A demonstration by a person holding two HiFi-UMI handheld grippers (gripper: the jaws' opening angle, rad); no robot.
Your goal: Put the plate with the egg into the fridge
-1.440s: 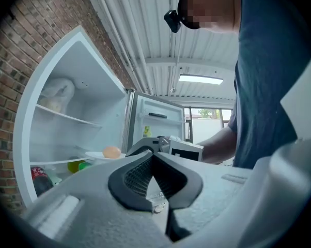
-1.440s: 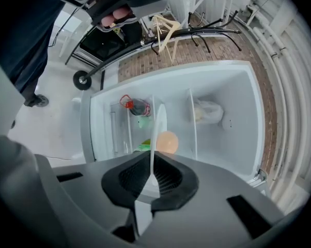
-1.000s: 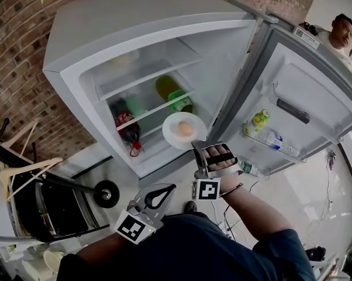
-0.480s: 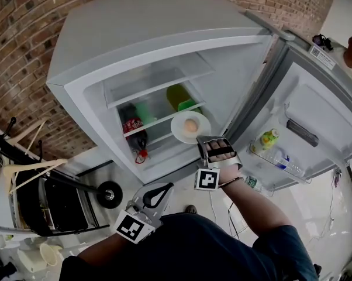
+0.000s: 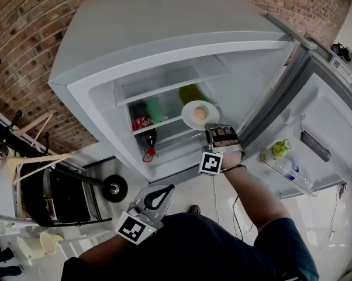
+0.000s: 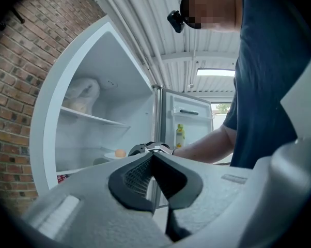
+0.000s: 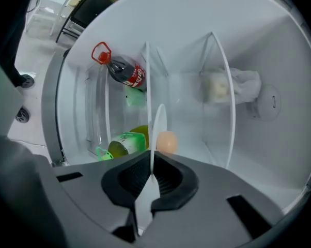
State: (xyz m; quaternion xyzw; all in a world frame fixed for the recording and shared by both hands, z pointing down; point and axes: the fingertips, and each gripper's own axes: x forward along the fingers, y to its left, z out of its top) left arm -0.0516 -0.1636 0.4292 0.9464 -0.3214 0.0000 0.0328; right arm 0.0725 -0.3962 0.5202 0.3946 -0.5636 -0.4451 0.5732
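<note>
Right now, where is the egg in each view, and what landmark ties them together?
Head view: egg on the plate, just right of centre.
Left gripper view: egg small, left of centre, below mid-height.
Right gripper view: egg centre, just right of the edge-on plate.
Shared landmark: cola bottle, left of the egg in all three; only a red sliver in the left gripper view.

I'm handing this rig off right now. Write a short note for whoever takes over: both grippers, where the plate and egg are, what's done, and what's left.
Right gripper: shut on the rim of the plate, with the egg on it, at the front of the open fridge.
Left gripper: shut, empty, low by the body.
Done: door open, plate brought to the fridge.
Left: set the plate on a shelf, release, withdraw, and probably close the door.
</note>
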